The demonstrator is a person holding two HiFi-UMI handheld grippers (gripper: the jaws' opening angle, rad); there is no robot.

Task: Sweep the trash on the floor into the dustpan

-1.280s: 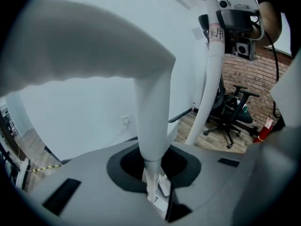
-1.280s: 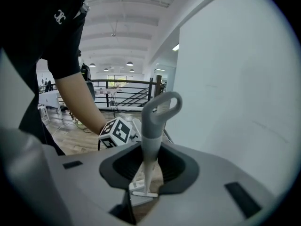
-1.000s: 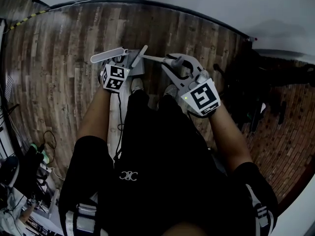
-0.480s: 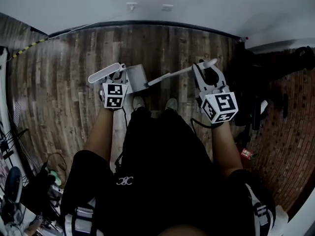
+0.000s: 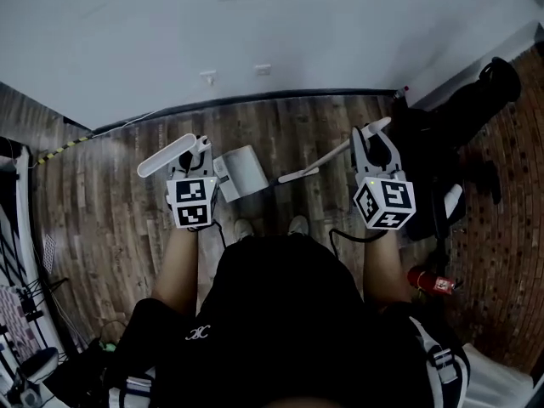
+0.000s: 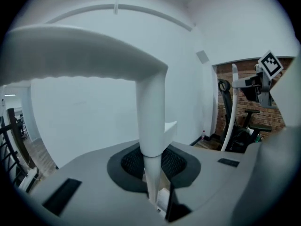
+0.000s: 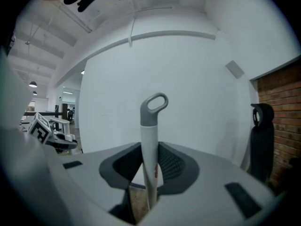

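L gripper (image 6: pixel 153 169) jaws shut tight on the pan handle (image 6: pixel 151 102), pads pinching its thin white post, no gap seen. R gripper (image 7: pixel 149 168) jaws likewise clamped on the broom (image 7: pixel 149 135) stick, a bit below its grey loop end. Head view: L gripper (image 5: pixel 199 148) at left, R gripper (image 5: pixel 374 136) at right, well apart, both out ahead of the person's shoes (image 5: pixel 244 226).

Handle post runs straight along the L jaws, w/ the wide grip bar crossing on top. In head view the pan handle (image 5: pixel 167 155) sticks out up-left of the jaws, and the pan (image 5: pixel 244 172) sits just right of the L gripper, over the wood floor (image 5: pixel 110 219) ahead of the shoes. Can't tell if it touches the floor. Broom (image 5: pixel 321 159) long axis slants: loop end up-right past the R jaws, low end down-left, just beside the pan's right edge. Brush end not made out.

Vs 0.5 s ago: both grippers sit lower in the head view, more wall (image 5: pixel 272 41) shows, same grips on both. Stick's low end looked against the pan then, now slightly off it. Vs 1 s ago: R gripper was close by the pan, now far right of it.
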